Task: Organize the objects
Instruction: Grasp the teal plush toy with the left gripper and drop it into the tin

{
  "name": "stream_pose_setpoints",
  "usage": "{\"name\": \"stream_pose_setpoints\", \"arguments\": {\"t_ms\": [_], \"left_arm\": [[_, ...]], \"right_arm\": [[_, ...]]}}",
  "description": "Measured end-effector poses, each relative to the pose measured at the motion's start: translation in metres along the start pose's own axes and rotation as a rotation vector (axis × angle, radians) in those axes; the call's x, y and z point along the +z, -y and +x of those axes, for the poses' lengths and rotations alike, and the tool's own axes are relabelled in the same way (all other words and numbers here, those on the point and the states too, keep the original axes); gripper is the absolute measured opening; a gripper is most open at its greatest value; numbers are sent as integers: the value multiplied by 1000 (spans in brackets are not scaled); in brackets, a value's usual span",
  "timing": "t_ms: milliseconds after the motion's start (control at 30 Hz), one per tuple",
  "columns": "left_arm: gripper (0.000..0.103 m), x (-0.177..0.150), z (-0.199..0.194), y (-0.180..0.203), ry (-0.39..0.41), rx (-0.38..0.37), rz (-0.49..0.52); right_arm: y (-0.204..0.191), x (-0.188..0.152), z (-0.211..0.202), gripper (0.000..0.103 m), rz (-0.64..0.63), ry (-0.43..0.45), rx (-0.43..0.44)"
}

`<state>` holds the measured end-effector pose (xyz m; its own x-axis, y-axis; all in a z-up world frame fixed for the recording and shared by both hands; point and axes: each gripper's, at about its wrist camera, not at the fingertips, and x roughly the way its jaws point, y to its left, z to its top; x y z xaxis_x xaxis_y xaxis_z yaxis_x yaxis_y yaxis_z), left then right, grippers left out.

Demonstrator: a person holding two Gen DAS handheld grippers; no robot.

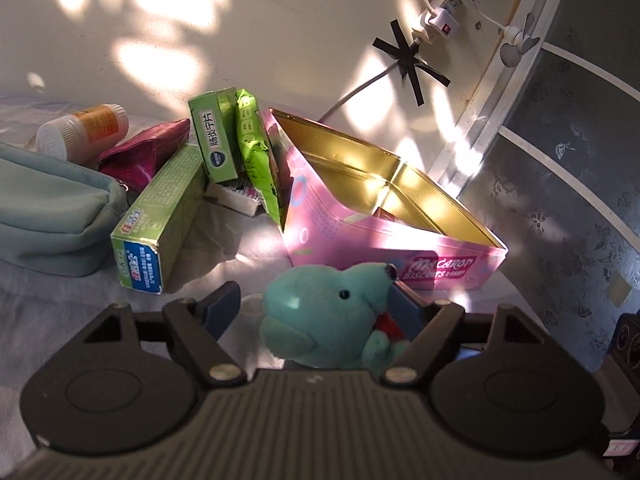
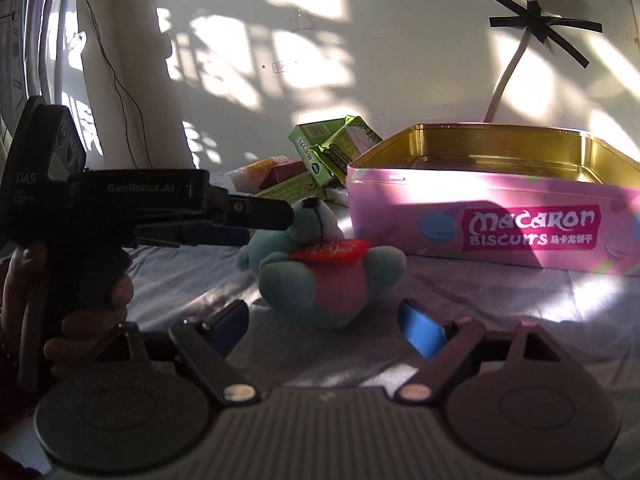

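Several items are lying in a heap on the cloth (image 1: 72, 312), listed left to right from the left wrist view: a pouch (image 1: 52, 220), sagging on its side; a bottle (image 1: 80, 128), lying behind it; a purse (image 1: 148, 152); a long box (image 1: 160, 220), leaning; a small box (image 1: 216, 136) and a packet (image 1: 256, 152), both propped against the tin (image 1: 360, 240);
the tin is standing open, and a little of something is showing at its floor, too small to name;
the plush (image 1: 324, 316) is sitting on the cloth just before the tin, not yet in it;
the left gripper (image 1: 316, 300) is standing with jaws apart around the plush, one finger (image 1: 404, 304) at its snout, the other clear of it, so no grip is showing;
the right gripper (image 2: 324, 324) is waiting open just before the plush, nothing between its fingers;
a hand (image 2: 92, 312) is holding the left gripper's handle.

Progress, as a judgement: early; nearly everything is remaining outside the tin, the plush being the likeliest next.
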<state>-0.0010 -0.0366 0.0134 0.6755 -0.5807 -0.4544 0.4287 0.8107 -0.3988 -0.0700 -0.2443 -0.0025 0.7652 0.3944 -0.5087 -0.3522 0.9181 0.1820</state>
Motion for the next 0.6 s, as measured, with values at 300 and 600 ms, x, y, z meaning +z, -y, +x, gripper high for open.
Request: {"name": "stream_pose_setpoints", "arguments": {"t_ms": [300,600], "left_arm": [[63,-10,12,41,10,142,199],[58,-5,-15,74,92,144,301]], "right_arm": [[24,4,28,55,126,-38,41],[6,-3,-7,47,42,121,-11]]}}
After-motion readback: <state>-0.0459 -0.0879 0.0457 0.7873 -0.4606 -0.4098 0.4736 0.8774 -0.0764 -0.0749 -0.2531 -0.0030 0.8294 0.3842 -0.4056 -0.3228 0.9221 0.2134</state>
